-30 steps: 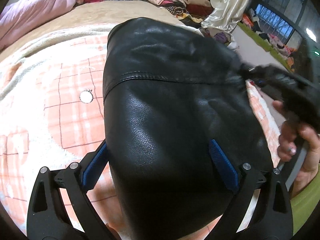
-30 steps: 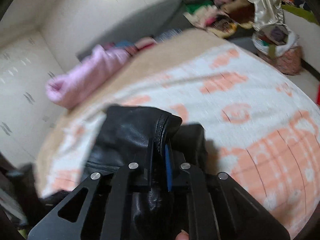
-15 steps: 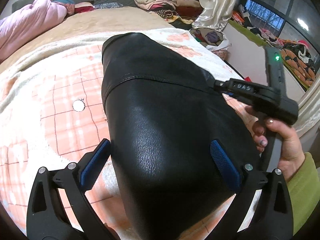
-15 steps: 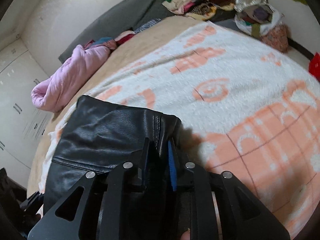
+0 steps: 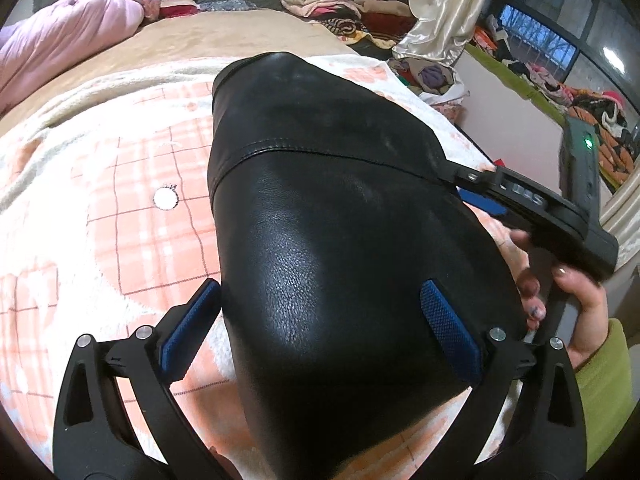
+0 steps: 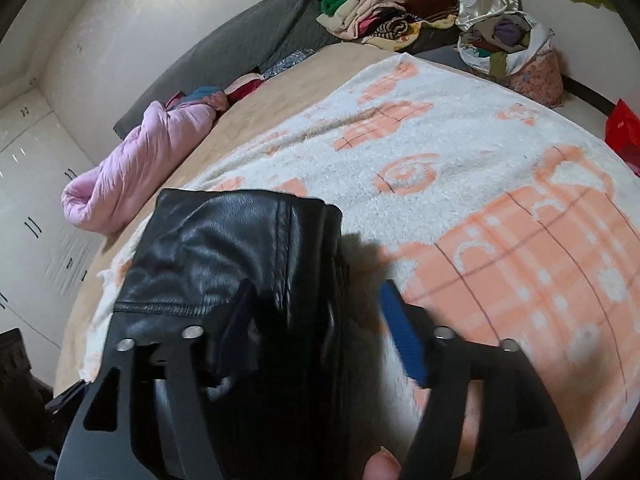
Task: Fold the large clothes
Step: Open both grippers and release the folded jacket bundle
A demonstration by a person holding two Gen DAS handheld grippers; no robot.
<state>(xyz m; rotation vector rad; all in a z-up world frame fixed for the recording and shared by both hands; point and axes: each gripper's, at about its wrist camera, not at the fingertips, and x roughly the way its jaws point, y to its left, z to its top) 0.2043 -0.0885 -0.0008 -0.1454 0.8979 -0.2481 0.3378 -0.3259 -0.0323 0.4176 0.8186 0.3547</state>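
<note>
The black leather jacket (image 5: 340, 240) lies folded into a thick bundle on the blanket (image 5: 100, 200) that covers the bed, its near end running down to six o'clock in the left wrist view and its far end reaching toward twelve. A second ago the right claw (image 6: 316, 332) was pinched tight on the jacket's folded edge; its jaws have just been opening, and they now stand wide, with the edge between them but the blue pad at three o'clock clear of the leather. It has also dropped closer to the bed, so the fold looks laid down and let go. The left claw (image 5: 320, 320) is spread wide too, one pad on either side of the bundle, and neither presses in; it has hardly moved. Seen from the left wrist, the right claw's body sits at three o'clock beside the jacket, held in a hand (image 5: 576, 304) with a green sleeve (image 5: 600, 392). My guess is that this fold is finished and the bundle will keep its shape, being stiff and heavy. A pink quilt (image 6: 132, 176) lies at the bed's far edge, around ten o'clock, and heaped clothes (image 6: 384, 12) sit beyond at one.
</note>
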